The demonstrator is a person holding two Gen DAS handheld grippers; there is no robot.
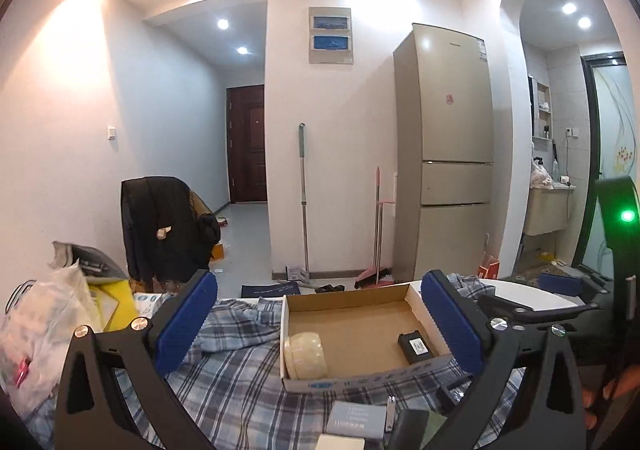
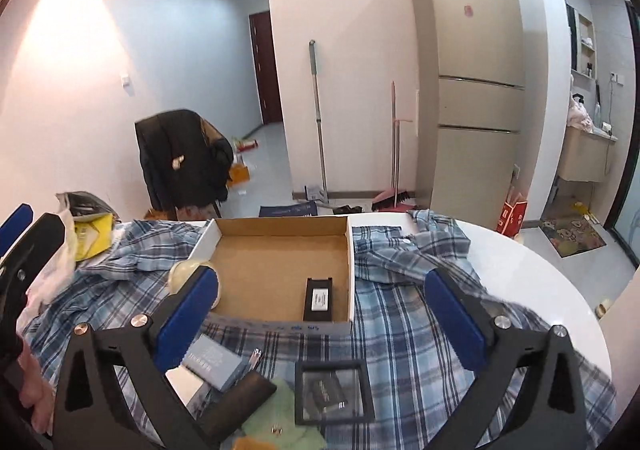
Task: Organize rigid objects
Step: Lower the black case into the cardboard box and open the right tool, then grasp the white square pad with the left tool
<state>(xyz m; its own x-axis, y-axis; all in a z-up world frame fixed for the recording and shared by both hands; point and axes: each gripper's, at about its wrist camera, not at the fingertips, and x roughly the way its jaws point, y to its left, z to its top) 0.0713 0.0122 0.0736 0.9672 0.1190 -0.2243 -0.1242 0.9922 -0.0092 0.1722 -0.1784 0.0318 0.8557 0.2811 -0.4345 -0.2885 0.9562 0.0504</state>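
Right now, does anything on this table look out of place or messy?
Yes. The cardboard box sits on a rumpled plaid shirt, not the bare white table. Inside are only a tape roll and a black battery, while a grey box and a framed black case lie loose outside.

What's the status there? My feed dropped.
Left gripper open, empty. Right gripper open, empty. Black battery and tape roll in cardboard box. Path to loose items clear.
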